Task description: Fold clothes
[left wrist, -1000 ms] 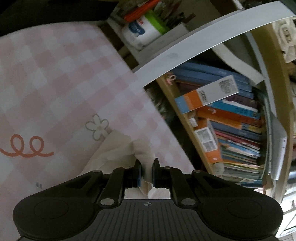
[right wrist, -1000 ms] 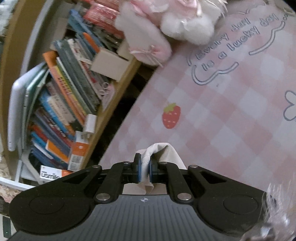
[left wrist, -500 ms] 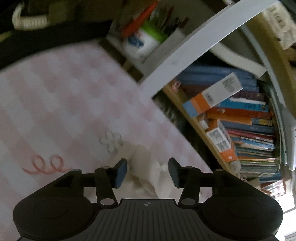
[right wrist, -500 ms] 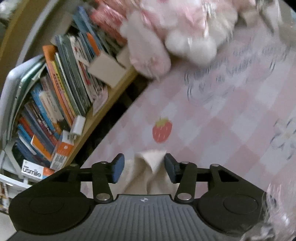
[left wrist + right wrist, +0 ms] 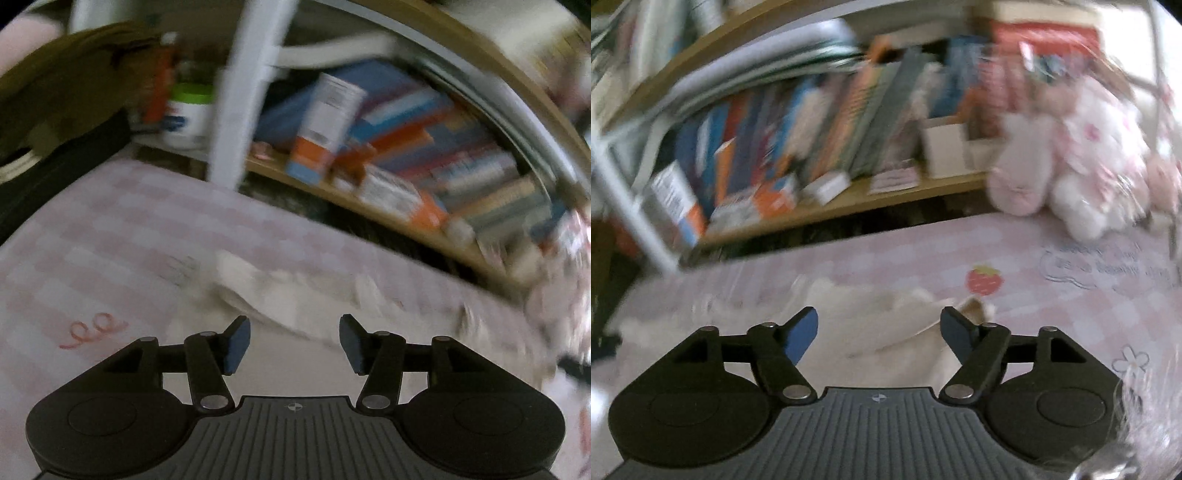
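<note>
The cream cloth [image 5: 295, 295] is laid down on the pink checked surface [image 5: 110, 258] just ahead of both tools, left tool [image 5: 294, 341] spread and empty, right tool [image 5: 879, 334] opening and empty, so more folds may be left.

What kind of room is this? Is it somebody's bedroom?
Probably a bedroom or a child's room. A pink checked cloth with a strawberry covers the surface, pink and white plush toys sit at its far edge, and a wooden shelf packed with books stands behind. A cream garment lies on the cloth.
</note>
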Action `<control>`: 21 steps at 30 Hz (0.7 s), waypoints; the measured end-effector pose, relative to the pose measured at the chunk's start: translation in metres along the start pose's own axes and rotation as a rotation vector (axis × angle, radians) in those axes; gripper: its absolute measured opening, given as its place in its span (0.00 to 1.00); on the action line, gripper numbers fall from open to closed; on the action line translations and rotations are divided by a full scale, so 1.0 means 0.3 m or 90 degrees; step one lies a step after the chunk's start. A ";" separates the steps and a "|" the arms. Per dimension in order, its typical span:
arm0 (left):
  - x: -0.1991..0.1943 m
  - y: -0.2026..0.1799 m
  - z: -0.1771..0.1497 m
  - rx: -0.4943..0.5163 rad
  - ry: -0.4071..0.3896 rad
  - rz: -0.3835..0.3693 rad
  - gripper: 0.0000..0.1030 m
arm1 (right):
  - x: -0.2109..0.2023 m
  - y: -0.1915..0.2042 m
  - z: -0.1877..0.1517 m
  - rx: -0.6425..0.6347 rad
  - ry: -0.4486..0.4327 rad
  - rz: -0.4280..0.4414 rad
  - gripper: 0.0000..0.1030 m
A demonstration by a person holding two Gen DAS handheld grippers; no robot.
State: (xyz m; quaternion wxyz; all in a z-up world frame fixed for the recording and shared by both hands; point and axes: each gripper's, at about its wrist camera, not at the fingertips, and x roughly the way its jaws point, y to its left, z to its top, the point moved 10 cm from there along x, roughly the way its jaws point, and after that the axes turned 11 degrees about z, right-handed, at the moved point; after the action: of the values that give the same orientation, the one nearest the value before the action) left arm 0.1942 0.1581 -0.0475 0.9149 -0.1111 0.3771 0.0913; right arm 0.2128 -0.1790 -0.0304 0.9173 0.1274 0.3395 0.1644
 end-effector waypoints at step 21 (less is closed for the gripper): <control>0.054 -0.431 -0.241 0.306 0.010 -0.055 0.37 | 0.188 0.241 -0.229 -0.116 0.073 -0.014 0.68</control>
State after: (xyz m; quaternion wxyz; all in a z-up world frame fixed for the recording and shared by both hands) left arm 0.1894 0.0159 -0.0916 0.9151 0.0928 0.3903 -0.0409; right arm 0.1921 -0.0826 -0.0887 0.9060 0.0299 0.3762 0.1918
